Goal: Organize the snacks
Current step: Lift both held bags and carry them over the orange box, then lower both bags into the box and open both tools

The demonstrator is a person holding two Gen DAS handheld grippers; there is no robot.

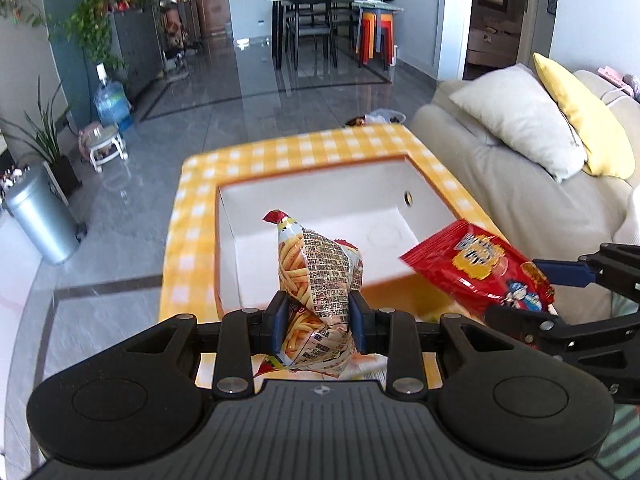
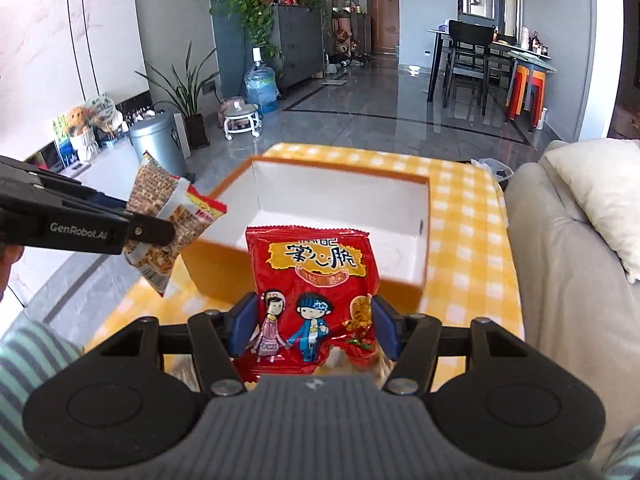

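The left gripper (image 1: 318, 320) clamped a crumpled fries packet (image 1: 316, 276) and the right gripper (image 2: 314, 328) pinched a red snack bag (image 2: 310, 280), both held above the yellow-checked surface (image 1: 192, 220) near the white-lined box (image 2: 420, 236).

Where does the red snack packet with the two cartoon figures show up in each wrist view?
Left wrist view: the red snack packet sits at the right edge, held by the right tongs, tilted over the box's near right corner.
Right wrist view: bottom centre, upright between those tongs.
Shared landmark: the open white-lined box on the yellow checked cloth.
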